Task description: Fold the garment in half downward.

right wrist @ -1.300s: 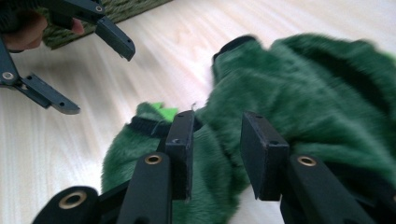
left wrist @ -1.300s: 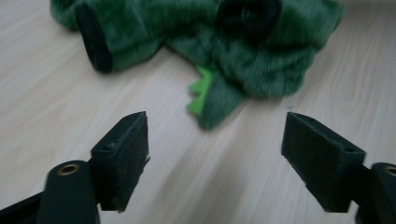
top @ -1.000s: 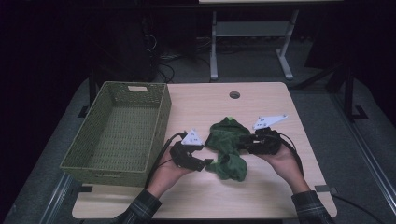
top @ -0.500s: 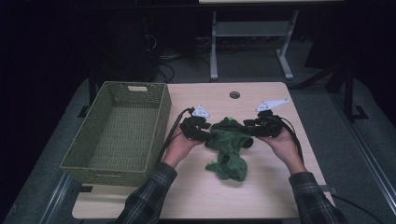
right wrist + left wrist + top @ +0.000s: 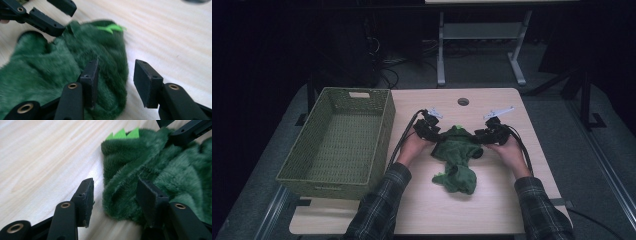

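A dark green plush cloth with light green spikes lies crumpled at the table's middle. My left gripper is at its far left corner and my right gripper at its far right corner, both low on the table. In the left gripper view the left gripper is open after closing partway; the cloth's edge lies in the gap, with one jaw on the fur and the other over bare wood. In the right gripper view the right gripper has been opening and straddles the cloth's edge the same way.
A green woven basket stands empty on the table's left side, close to my left forearm. A round cable hole is near the far edge. Bare wood lies to the right of the cloth and in front of it.
Both hands moved away from the person along the cloth's sides and came down at its far corners. The cloth now lies more stretched between them.
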{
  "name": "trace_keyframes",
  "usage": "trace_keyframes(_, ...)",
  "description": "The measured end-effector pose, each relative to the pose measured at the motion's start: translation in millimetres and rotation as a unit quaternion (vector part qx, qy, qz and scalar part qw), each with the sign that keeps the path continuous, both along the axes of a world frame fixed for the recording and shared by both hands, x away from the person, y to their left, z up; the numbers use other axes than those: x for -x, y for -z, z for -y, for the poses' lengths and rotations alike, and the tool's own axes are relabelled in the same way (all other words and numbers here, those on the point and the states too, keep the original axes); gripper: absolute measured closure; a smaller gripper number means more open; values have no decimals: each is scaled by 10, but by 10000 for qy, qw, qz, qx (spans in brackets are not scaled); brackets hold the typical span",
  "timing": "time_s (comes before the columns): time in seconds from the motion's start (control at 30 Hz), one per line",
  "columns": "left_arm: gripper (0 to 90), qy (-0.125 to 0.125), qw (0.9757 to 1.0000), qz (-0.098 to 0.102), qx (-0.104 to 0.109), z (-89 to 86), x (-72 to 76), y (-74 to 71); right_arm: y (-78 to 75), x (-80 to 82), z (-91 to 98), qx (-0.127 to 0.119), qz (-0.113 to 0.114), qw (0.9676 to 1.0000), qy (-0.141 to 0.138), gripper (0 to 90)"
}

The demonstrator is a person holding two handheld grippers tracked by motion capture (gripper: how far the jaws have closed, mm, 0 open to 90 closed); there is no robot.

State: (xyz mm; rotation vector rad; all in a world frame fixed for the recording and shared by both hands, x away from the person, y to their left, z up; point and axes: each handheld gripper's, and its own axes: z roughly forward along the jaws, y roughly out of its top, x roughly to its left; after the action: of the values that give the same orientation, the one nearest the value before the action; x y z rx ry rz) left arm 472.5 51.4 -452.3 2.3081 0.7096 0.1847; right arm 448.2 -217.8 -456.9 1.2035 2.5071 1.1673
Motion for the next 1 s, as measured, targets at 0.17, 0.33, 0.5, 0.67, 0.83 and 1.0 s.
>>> trace_keyframes(0.17, 489, -31, 10000, -35, 34, 52, -42, 70, 45, -19, -27, 24, 38, 10000, -34, 566)
trace_keyframes(0.33, 570, 1, 10000, -62, -60, 70, -89, 112, 94, -29, -112, 184, 7, 9998, -48, 649)
trace_keyframes(0.5, 737, 103, 9999, -98, -76, 109, -118, 119, 112, -35, -113, 208, -86, 9997, -23, 774)
trace_keyframes(0.67, 852, 122, 9999, -111, 16, 130, -103, 39, 69, -26, -102, 208, -73, 9998, 17, 856)
trace_keyframes(0.83, 859, 109, 9998, -109, 123, 106, -48, -94, -23, 2, -77, 68, 32, 9999, 90, 864)
trace_keyframes(1.0, 858, 87, 9992, -45, 391, 90, 69, -242, -166, 67, -47, -84, 194, 9997, 81, 865)
